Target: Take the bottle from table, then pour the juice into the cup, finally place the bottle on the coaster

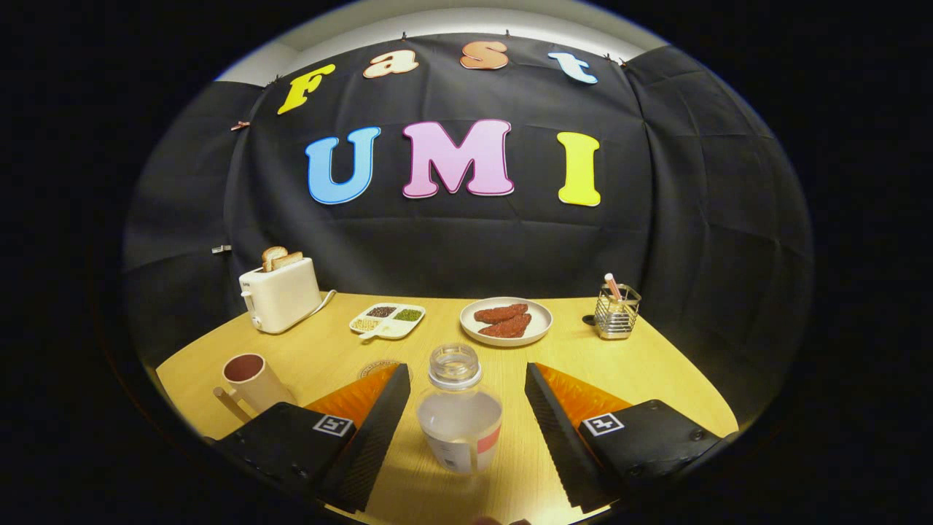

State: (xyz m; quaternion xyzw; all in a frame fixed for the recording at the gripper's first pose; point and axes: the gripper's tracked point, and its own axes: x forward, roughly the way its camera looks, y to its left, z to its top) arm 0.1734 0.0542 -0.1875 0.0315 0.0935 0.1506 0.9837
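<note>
A clear uncapped bottle (459,415) with a pale label stands upright on the wooden table (656,364), between the fingers of my gripper (465,373). Both fingers are spread wide, with a gap on each side of the bottle, so the gripper is open and touches nothing. A cup (251,380) with a dark red inside and a side handle stands left of the left finger. A round coaster (379,368) lies flat just beyond the left fingertip, partly hidden by it.
Along the back of the table stand a white toaster (280,294) with bread slices, a small divided dish (388,319), a plate (506,321) with two reddish pieces, and a wire holder (617,311) at the far right.
</note>
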